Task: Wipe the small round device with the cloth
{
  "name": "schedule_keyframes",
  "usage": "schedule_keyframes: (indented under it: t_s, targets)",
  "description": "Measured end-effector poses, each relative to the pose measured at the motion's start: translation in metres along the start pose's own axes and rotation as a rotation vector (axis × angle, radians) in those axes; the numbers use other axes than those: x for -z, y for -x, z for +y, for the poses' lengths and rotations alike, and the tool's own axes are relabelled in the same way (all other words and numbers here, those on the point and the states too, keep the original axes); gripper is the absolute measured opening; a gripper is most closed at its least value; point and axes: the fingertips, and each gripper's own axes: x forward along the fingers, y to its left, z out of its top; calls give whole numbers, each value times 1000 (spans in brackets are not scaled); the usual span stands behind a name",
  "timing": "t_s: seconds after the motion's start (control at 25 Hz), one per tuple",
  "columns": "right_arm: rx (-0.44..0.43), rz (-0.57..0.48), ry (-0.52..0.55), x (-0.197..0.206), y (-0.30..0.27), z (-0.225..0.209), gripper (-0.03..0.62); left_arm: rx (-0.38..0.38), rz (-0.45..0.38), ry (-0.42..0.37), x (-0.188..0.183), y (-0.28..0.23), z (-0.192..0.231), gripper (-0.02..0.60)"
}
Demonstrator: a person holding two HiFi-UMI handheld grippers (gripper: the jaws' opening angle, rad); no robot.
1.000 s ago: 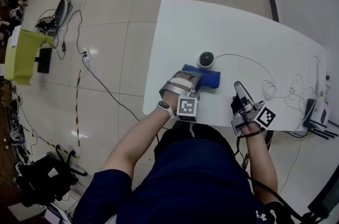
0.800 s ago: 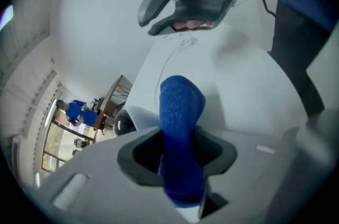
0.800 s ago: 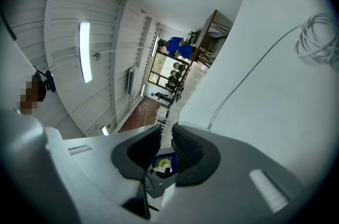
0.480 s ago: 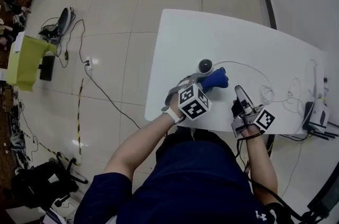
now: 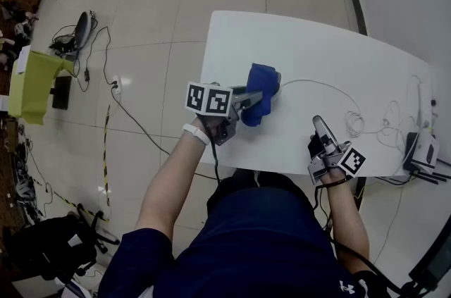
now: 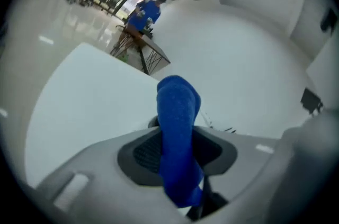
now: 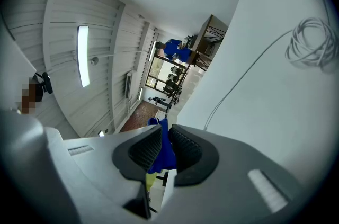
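— Where is the round device? I'm only seeing blue from here.

— It's sitting on the table (image 5: 317, 43), almost wholly hidden under the cloth (image 5: 257, 94). In the left gripper view a dark rounded edge, probably the device (image 6: 152, 122), is peeking out beside the fold. The left gripper (image 5: 243, 103) is pinching the cloth between its fingers, with a thick bunch sticking out past the tips.

— And the other one?

— The right gripper (image 5: 318, 122) is waiting near the table's front edge, well apart from the device. Its fingers are closing on nothing, with only a narrow gap between them.

— So nothing is steadying the device.

— That's what's worrying me. It looks light, so a firm swipe could push it along instead of cleaning it, and its white cable (image 5: 331, 87) might drag with it. The cloth is also being held by one fold, so it could slip out mid-stroke.
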Motion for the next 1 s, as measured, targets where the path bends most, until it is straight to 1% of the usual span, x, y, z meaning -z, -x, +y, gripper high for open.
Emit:
schedule_keyframes:
  t_s: [0.04, 0.08, 0.24, 0.32, 0.4, 0.52, 0.68, 0.76, 0.84, 0.92, 1.0]
  targets:
    - [-1, 4, -1, 2, -2, 0, 61, 50, 5, 54, -1, 1, 7, 147]
    - [0, 8, -4, 4, -4, 0, 57, 82, 10, 89, -2, 2, 14, 147]
    - [9, 22, -13, 8, -10, -2, 55, 165, 27, 189, -4, 1, 40, 147]
    - [11, 23, -6, 5, -13, -2, 55, 188, 54, 228, 0, -4, 50, 147]
    - [14, 17, -5, 1, -16, -3, 54, 183, 94, 245, 5, -10, 63, 147]
    - [21, 14, -9, -2, -19, -6, 52, 155, 140, 263, 9, -20, 80, 147]
    - [26, 21, -16, 1, -20, -9, 51, 77, 202, 269, 19, -30, 101, 147]
    - [27, 24, -19, 3, -22, -10, 49, 32, 223, 253, 22, -33, 107, 147]
    - [27, 28, -19, 3, -22, -9, 49, -36, 227, 204, 21, -33, 111, 147]
    - [25, 28, -18, 3, -20, -7, 49, -133, 195, 102, 11, -29, 108, 147]
    - [20, 25, -16, 3, -18, -5, 49, -222, 130, -38, -8, -20, 90, 147]
